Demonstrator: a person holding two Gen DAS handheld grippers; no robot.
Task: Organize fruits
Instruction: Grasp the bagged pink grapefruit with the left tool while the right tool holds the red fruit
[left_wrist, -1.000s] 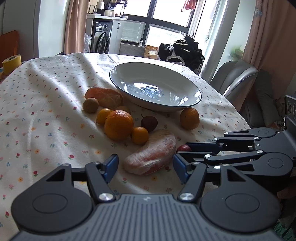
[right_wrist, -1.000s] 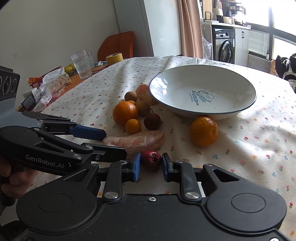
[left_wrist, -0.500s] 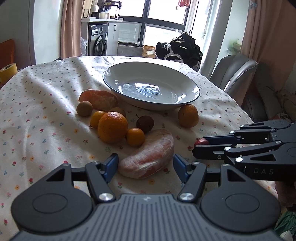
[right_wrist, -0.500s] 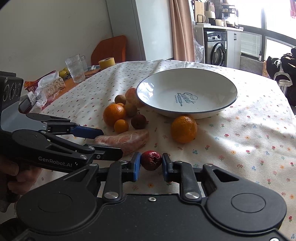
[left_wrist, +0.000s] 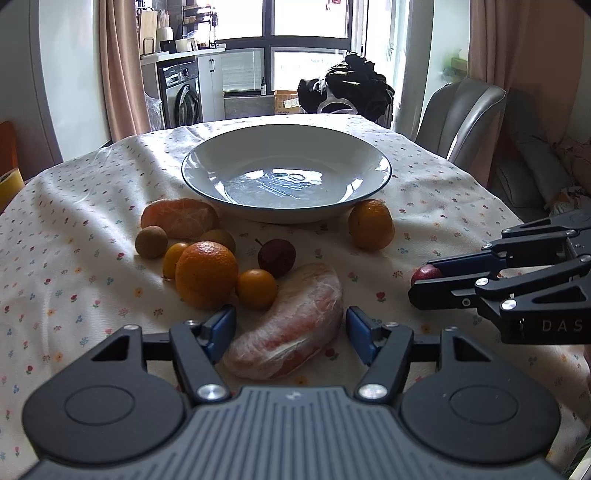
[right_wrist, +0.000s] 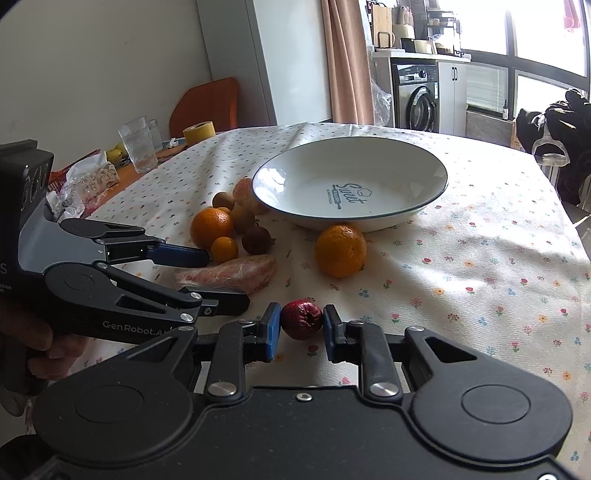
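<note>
Right wrist view: the white bowl at 12 o'clock is empty, and it now sits farther ahead and lower than a second ago, so the right gripper has risen from the tabletop. Its jaws are clamped on the small red fruit, so I judge the carry has begun. The left gripper, at 9 o'clock, keeps its jaws apart around the wrapped peeled fruit.
</note>
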